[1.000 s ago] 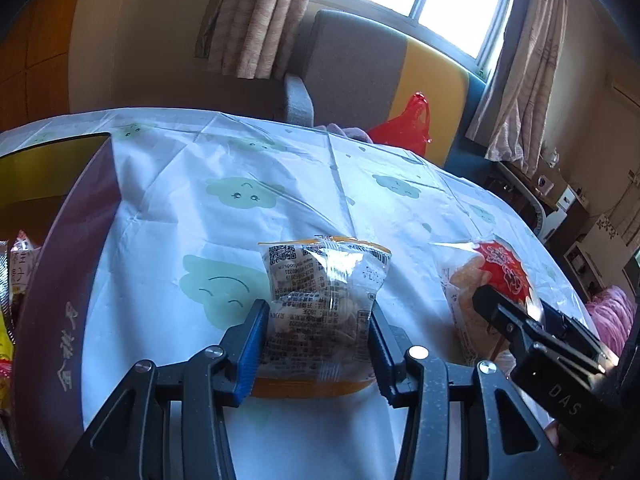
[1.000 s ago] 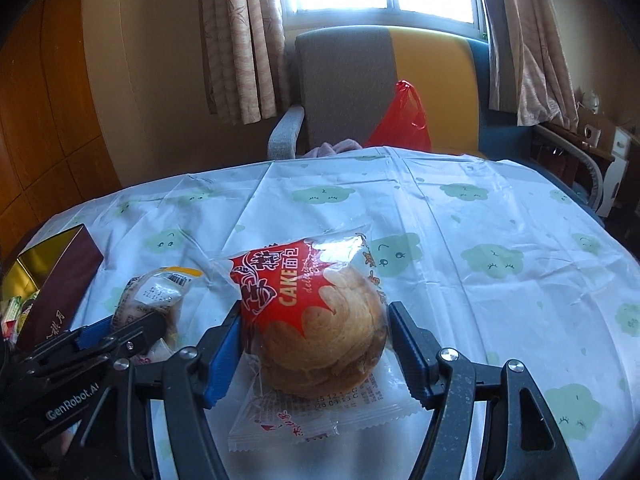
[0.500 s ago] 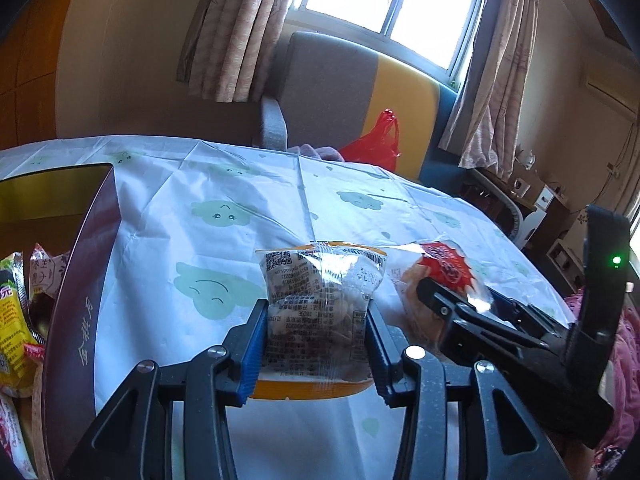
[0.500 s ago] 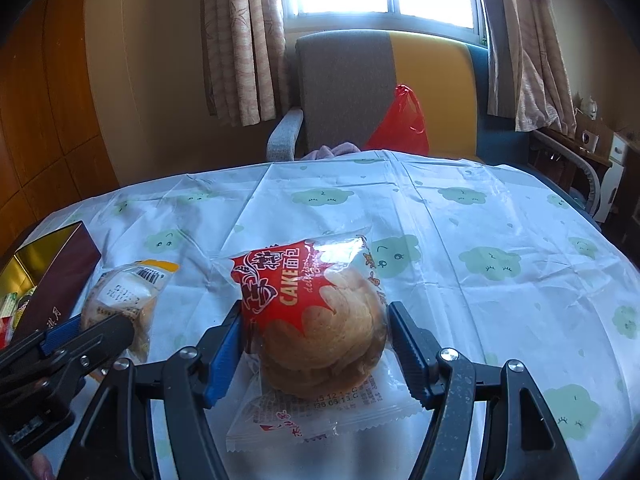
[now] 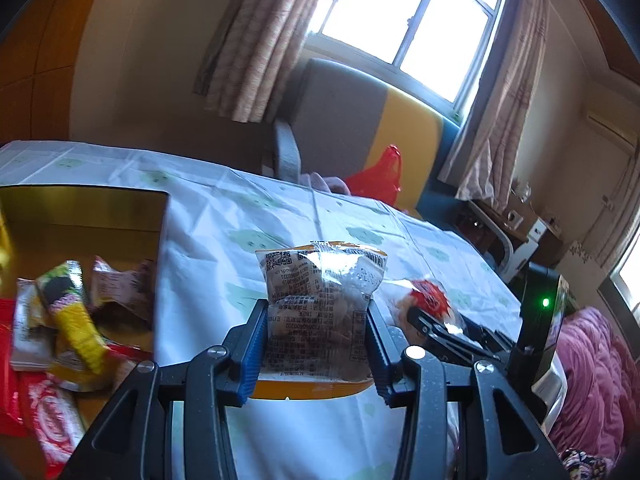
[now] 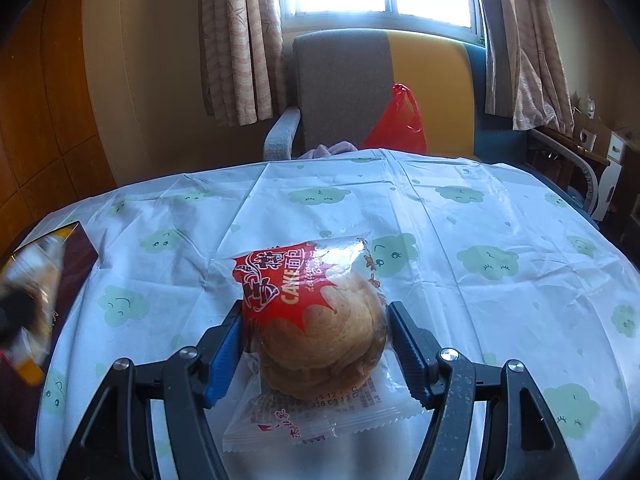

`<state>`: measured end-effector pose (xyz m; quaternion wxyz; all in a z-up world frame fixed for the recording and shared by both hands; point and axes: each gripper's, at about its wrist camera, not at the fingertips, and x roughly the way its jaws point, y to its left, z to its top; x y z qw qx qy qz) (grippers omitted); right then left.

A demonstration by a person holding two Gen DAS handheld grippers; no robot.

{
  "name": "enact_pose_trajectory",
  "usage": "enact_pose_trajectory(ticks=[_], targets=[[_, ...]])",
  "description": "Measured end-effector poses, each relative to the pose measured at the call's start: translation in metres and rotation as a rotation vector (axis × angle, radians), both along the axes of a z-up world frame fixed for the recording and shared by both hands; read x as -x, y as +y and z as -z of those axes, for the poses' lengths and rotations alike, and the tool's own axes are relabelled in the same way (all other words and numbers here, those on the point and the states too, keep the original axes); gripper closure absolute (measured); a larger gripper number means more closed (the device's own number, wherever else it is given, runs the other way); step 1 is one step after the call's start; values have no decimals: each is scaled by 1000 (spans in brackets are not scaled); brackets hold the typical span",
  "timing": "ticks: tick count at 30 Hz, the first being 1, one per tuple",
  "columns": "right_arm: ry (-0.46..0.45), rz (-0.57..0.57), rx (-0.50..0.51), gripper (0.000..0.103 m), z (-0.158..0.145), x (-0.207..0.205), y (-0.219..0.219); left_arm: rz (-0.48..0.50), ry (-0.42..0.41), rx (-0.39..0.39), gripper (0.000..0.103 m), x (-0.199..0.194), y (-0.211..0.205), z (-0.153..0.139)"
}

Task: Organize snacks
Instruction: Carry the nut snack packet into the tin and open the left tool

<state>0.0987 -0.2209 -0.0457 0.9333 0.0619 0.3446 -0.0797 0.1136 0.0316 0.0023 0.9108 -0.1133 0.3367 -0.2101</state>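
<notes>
My left gripper [image 5: 316, 316] is shut on a clear snack packet with an orange edge [image 5: 322, 300] and holds it in the air beside the open snack box [image 5: 84, 204] at the left. The box holds several wrapped snacks [image 5: 72, 320]. My right gripper [image 6: 314, 320] is shut on a wrapped cake bun with a red label [image 6: 316, 320], low over the tablecloth. The right gripper and its bun also show in the left wrist view [image 5: 444, 320]. The left packet shows blurred at the left edge of the right wrist view [image 6: 36, 280].
The table wears a white cloth with green clouds [image 6: 480, 260]. A grey and yellow armchair [image 6: 380, 88] with a red plastic bag [image 6: 400, 120] stands behind the table. The box's dark red wall [image 6: 76, 264] is at the table's left.
My left gripper has lifted and swung left with its packet, bringing the box interior and its snacks into view. My right gripper has stayed almost still with the bun.
</notes>
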Motion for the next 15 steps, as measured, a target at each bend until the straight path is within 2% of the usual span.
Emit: enact_pose_trajectory(ticks=[7, 15], targets=[[5, 2, 2, 34, 1, -1, -1, -88, 15, -39, 57, -8, 53, -16], [8, 4, 12, 34, 1, -1, -1, -249, 105, -14, 57, -36, 141, -14]])
